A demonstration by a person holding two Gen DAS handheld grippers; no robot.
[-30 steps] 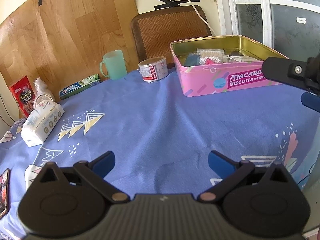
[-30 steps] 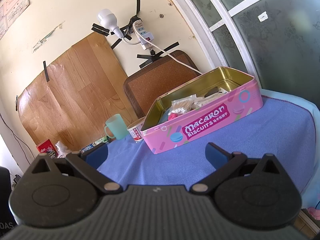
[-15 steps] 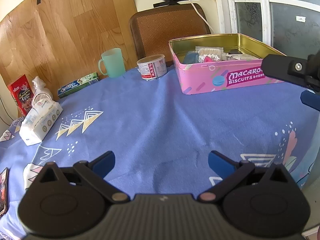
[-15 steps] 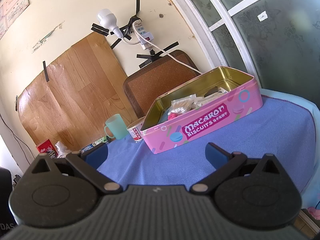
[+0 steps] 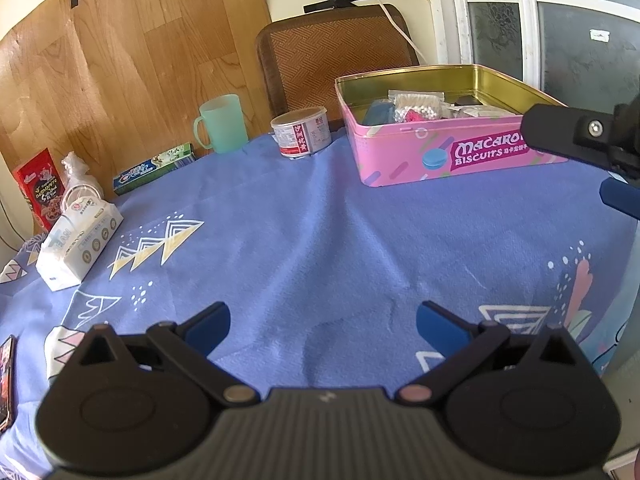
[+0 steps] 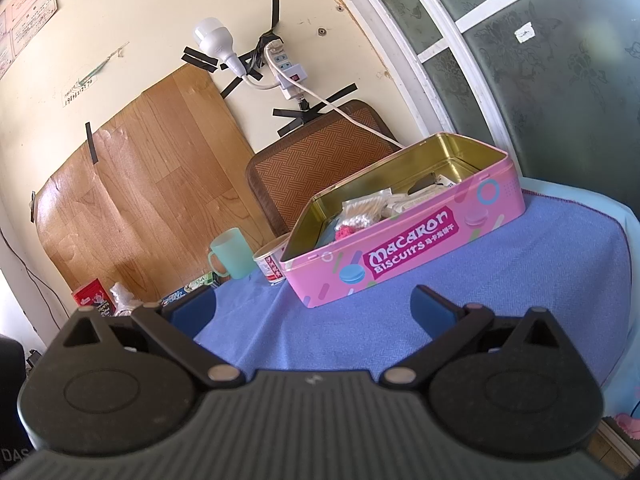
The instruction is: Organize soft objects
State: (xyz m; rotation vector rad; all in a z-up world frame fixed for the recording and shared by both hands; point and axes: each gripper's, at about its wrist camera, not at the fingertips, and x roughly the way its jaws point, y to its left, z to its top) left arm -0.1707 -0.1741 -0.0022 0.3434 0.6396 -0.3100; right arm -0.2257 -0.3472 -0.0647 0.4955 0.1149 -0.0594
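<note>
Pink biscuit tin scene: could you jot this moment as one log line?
left gripper: open, empty | right gripper: open, empty | pink tin: lidless, holding packets

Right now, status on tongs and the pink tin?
Left tongs open, empty. Right tongs open, empty. Pink tin lidless, packets inside. Tissue pack loose on cloth, path unobstructed.

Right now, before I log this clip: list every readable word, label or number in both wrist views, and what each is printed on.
"MACARON BISCUITS": pink tin, on its side label.
Chinese characters beside that label: too small to read.
Round can: red Chinese print, unreadable.
Toothpaste box: brand blurred.
Tissue pack: print not legible.
Red snack packet: lettering blurred.
Wall notices and the slip of digits below: too small.
</note>
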